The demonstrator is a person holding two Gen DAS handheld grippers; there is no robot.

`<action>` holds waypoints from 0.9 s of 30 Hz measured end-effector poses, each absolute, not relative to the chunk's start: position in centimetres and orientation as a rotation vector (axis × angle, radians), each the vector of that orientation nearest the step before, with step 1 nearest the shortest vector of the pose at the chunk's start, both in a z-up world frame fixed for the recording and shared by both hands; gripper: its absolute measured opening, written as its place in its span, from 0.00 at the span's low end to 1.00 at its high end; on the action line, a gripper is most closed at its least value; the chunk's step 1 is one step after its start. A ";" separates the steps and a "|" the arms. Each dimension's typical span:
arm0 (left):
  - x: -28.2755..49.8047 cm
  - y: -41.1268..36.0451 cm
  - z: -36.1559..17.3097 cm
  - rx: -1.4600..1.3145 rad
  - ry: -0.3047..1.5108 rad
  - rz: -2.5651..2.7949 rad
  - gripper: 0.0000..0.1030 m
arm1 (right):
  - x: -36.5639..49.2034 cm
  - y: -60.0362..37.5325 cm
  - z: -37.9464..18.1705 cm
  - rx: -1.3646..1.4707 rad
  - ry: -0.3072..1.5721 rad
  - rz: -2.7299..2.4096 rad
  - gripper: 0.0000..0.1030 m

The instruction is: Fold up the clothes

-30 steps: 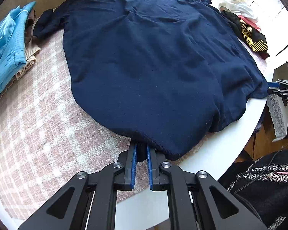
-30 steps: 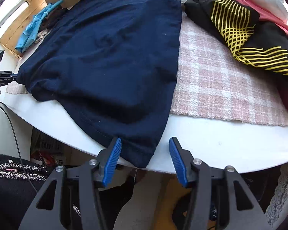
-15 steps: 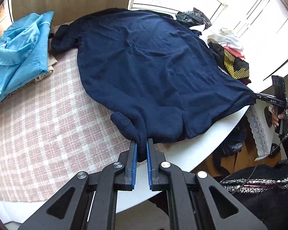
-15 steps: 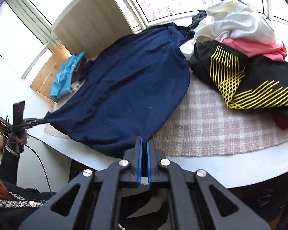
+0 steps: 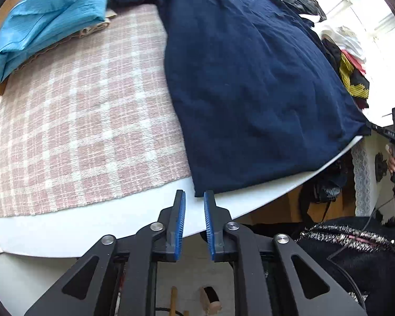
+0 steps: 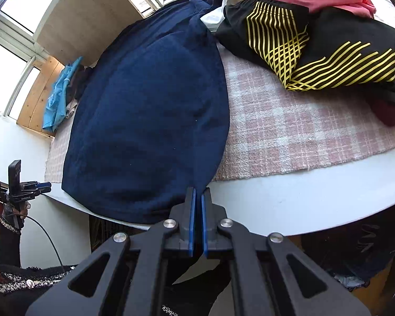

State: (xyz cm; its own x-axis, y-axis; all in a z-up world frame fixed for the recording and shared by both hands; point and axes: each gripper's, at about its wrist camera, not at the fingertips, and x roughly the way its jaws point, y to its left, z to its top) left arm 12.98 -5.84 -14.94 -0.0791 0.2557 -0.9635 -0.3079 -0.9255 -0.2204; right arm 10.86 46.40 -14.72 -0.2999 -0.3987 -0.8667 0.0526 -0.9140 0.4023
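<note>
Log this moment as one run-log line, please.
stage: spreading navy garment on table | left gripper: opening, corner released | right gripper: shut on hem corner | fold: not started

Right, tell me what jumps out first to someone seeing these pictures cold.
The big navy garment spread flat across the middle of the round white table, over a pink checked cloth. Next, the black top with yellow stripes heaped at the far right, and the folded light blue shirt at the far left. The right tongs pinch the garment's near corner; the left tongs are opening, empty.
</note>
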 end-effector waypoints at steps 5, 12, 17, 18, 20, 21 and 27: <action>13.8 -3.3 -17.0 -1.844 0.212 2.014 0.38 | 10.5 46.1 -14.8 1.653 -0.419 -2.278 0.04; 13.1 -2.3 -19.7 -1.863 0.307 2.015 0.35 | 10.7 46.3 -14.9 1.653 -0.410 -2.268 0.04; 12.4 -2.3 -18.7 -1.799 0.164 1.961 0.08 | 10.7 46.4 -14.3 1.628 -0.448 -2.256 0.04; 12.3 -2.5 -18.3 -1.796 0.136 1.950 0.07 | 10.7 46.5 -13.8 1.612 -0.464 -2.252 0.04; 12.3 -3.2 -16.2 -1.762 0.056 1.932 0.07 | 11.0 46.8 -12.2 1.563 -0.509 -2.240 0.04; 12.5 -3.6 -14.8 -1.744 0.027 1.934 0.06 | 11.3 47.0 -11.3 1.534 -0.538 -2.230 0.04; 13.1 -6.4 -5.7 -1.734 -0.016 1.918 0.00 | 11.2 48.0 -7.5 1.444 -0.612 -2.244 0.04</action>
State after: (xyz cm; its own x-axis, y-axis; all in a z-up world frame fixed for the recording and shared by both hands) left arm 13.10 -6.36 -5.75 -0.0177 0.3994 -0.9166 -0.3839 -0.8492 -0.3626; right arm 11.21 47.96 -7.49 -0.3857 -0.5481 -0.7422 0.0956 -0.8238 0.5587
